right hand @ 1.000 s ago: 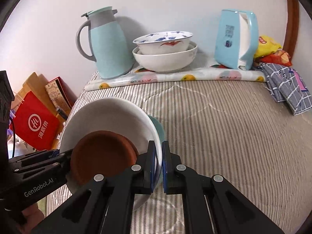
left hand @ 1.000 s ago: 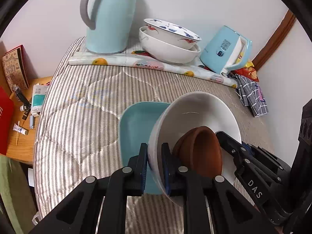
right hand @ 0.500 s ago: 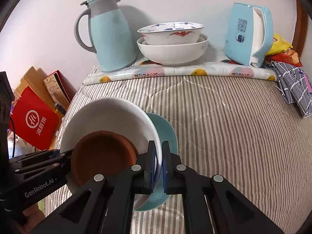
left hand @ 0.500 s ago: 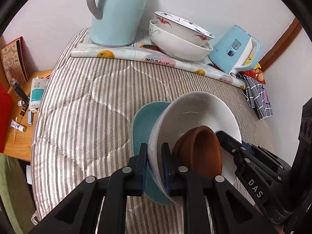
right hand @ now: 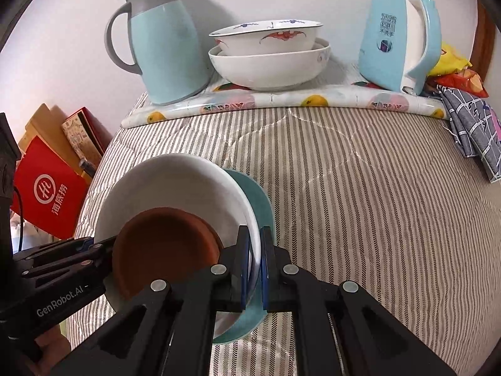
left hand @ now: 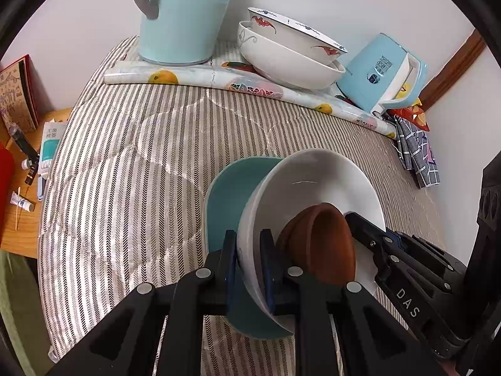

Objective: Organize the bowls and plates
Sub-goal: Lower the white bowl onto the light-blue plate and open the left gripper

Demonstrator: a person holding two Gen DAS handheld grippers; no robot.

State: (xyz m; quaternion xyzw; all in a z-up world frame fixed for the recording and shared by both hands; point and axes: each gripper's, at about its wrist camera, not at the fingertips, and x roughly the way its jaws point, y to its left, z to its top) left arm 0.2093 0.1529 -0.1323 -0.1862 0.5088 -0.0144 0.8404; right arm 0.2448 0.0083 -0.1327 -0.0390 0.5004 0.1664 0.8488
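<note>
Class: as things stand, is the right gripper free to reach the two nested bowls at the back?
Probably not: the right gripper is shut on the white bowl, helping carry the stack. The striped cover before the nested bowls lies open.

Black plastic left gripper (left hand: pixel 249 269) and right gripper (right hand: pixel 254 266): blue-edged fingers, silver screws; bodies lettered "GenRobot.AI" and "DAS" respectively.

Home bedroom: quilted bedspread (right hand: pixel 360 194), thermos (right hand: pixel 166 40), kettle (right hand: pixel 397 34).

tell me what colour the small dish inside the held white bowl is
Reddish-brown small dish, clearest in the right wrist view.
</note>
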